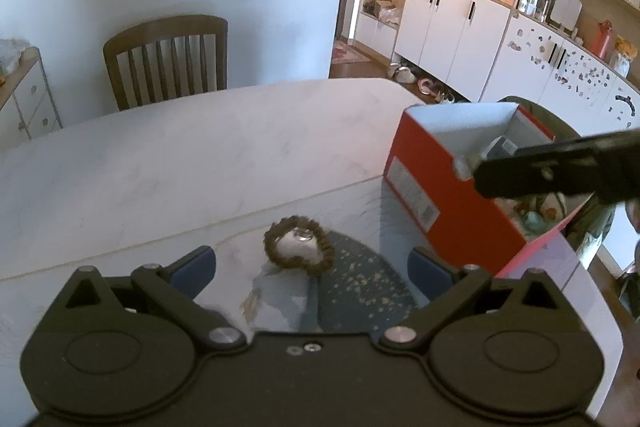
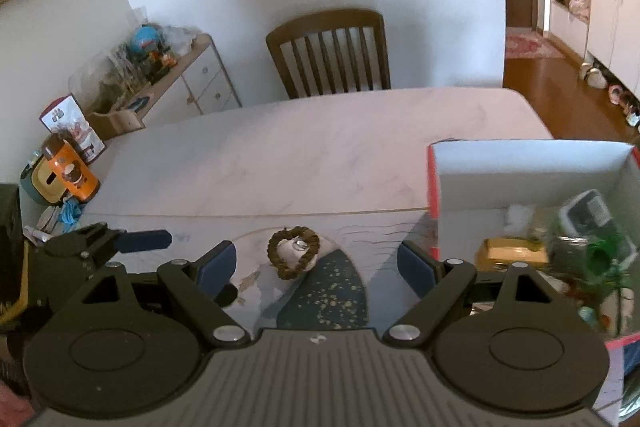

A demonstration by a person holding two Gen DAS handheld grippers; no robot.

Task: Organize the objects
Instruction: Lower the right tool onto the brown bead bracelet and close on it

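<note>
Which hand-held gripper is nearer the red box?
Right. The right hand-held gripper hangs by the red box, one finger at its near corner; the left hand-held gripper sits farther off, facing the brown wreath.

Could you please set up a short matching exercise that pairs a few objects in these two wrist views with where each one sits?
Things:
1. brown braided heart-shaped ornament
2. red cardboard box with white inside
3. brown wooden slat-back chair
4. orange bottle with brown cap

Places:
A. behind the table's far edge
B. at the table's left edge
C. on the table between the open fingers
D. on the table's right side

Pairs: 1-C, 2-D, 3-A, 4-B
</note>
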